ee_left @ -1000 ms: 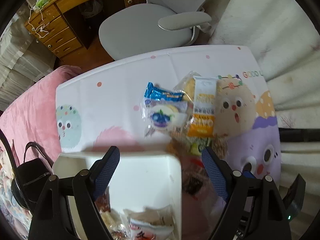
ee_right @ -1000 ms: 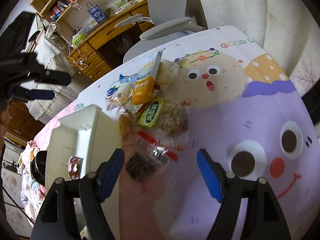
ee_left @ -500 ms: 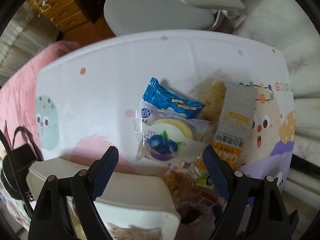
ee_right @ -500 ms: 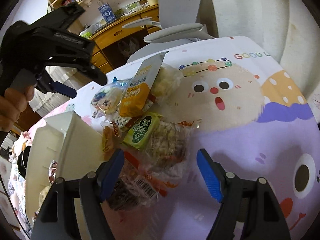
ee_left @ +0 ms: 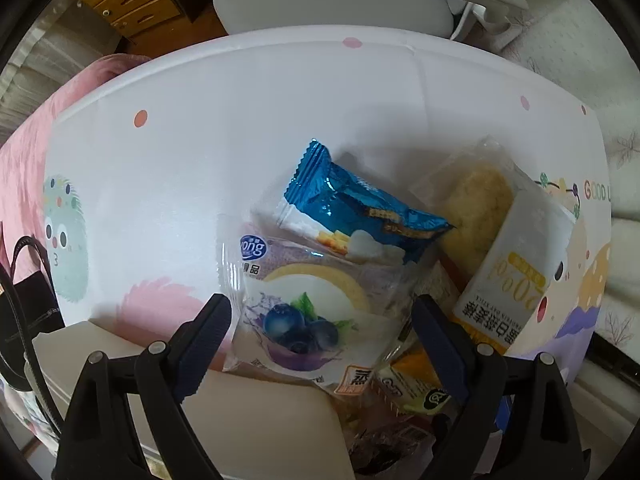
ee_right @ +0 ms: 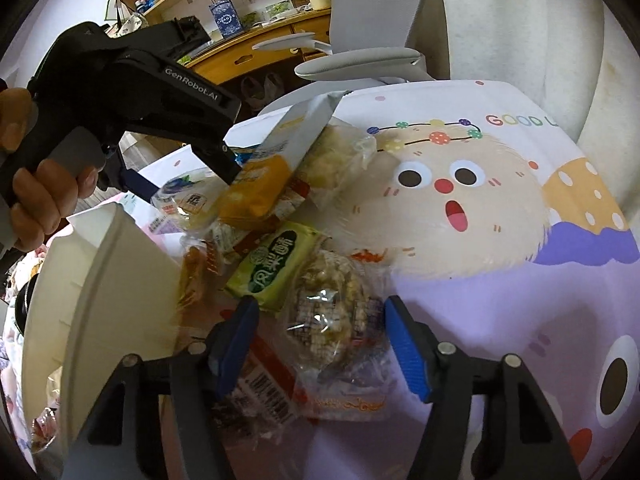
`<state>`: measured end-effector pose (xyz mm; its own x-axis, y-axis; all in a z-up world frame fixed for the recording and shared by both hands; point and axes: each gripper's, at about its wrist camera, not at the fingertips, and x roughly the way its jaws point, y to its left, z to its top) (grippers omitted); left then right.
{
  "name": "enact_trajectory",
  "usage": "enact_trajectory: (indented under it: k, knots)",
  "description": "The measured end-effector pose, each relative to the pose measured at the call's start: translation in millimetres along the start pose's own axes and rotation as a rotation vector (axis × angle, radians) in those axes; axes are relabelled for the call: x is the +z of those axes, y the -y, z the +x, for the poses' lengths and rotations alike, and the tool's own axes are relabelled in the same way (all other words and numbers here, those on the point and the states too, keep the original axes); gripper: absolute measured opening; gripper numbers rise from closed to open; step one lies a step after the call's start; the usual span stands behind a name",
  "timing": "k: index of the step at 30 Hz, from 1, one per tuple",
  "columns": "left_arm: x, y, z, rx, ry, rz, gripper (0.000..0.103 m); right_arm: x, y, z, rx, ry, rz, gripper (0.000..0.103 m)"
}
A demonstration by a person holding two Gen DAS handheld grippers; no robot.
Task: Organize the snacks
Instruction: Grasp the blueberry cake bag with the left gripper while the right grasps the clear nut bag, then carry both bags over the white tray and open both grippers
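Note:
A pile of snack packets lies on the cartoon-print tablecloth (ee_left: pixel 168 168). My left gripper (ee_left: pixel 322 324) points straight down over a blueberry cake packet (ee_left: pixel 304 320). Its jaws straddle the packet and are opening, the pads clear of it. A blue foil packet (ee_left: pixel 352 204), a bread packet (ee_left: pixel 476 200) and a white-and-yellow box (ee_left: pixel 516 272) lie just beyond. My right gripper (ee_right: pixel 320 342) straddles a clear packet of puffed-grain snack (ee_right: pixel 328 312). Its jaws are closing, with a gap still showing at each pad. A green packet (ee_right: pixel 276 264) lies next to that packet.
A white plastic bin (ee_right: pixel 100 288) stands left of the pile with a few packets in its bottom; its rim (ee_left: pixel 240 412) sits under my left gripper. A person's hand (ee_right: pixel 40 196) holds the left gripper. A grey office chair (ee_right: pixel 360 60) and wooden desk stand beyond the table.
My left gripper has come down from above the bin onto the blueberry packet and its jaws have widened. My right gripper has sunk toward the clear packet and its jaws have narrowed.

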<state>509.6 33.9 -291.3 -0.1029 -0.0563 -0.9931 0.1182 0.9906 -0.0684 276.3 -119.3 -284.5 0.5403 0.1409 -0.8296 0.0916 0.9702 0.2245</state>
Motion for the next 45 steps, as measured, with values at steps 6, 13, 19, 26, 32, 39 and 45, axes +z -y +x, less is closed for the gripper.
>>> enact_trajectory:
  k: [6, 13, 19, 26, 32, 39, 45]
  knots:
    - [2, -2, 7, -0.011, -0.006, -0.022, 0.091, 0, 2, 1, -0.022, 0.006, -0.033, 0.049]
    - [0, -7, 14, -0.009, -0.003, -0.06, 0.078, 1, 5, -3, -0.008, -0.018, -0.051, 0.043]
    - [-8, -20, 9, -0.02, 0.013, -0.09, 0.061, 3, 6, -4, -0.003, -0.038, -0.042, 0.043]
    - [-17, -29, -7, -0.028, 0.037, -0.101, 0.047, 6, 8, -7, -0.011, -0.047, -0.016, 0.042]
    - [-23, -38, -35, -0.055, 0.075, -0.103, 0.037, 7, 6, -21, -0.026, -0.026, -0.011, 0.042]
    - [-39, -39, -70, -0.093, 0.13, -0.095, 0.035, 9, -2, -45, -0.041, 0.012, -0.013, 0.042]
    - [-52, -36, -106, -0.135, 0.176, -0.088, 0.035, 9, -13, -68, -0.043, 0.051, -0.026, 0.042]
